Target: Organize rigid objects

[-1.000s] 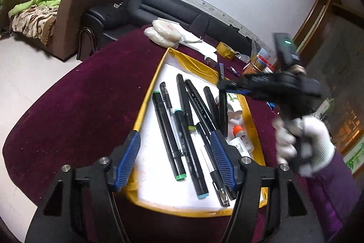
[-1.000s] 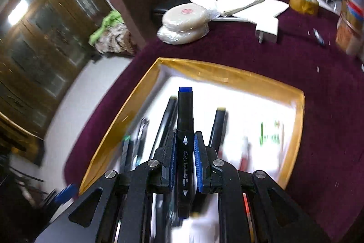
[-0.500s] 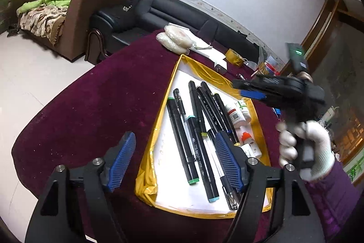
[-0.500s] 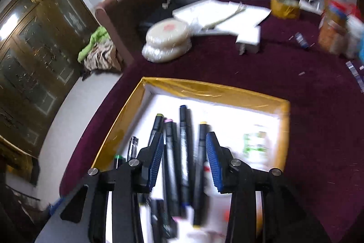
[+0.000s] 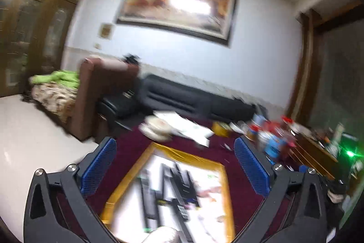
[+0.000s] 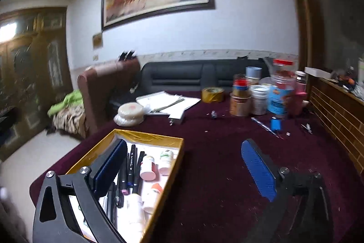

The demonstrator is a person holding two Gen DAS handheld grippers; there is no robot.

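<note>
both tongs, left tongs [image 5: 175,165] and right tongs [image 6: 184,165], opening wide and empty; markers [image 6: 130,165] lie in the gold tray [image 6: 147,134] (bottles beside). a careless low sweep could scatter them.

A tray [image 6: 157,137] lies at the near left of the table [image 6: 227,152], with markers [image 6: 132,163] in it side by side and small bottles [image 6: 147,166] to their right. Behind it sit papers [image 6: 168,101] (a roll of tape [image 6: 212,95] just right), then jars [image 6: 259,99]; a sofa [image 6: 193,75] stands beyond.
</note>
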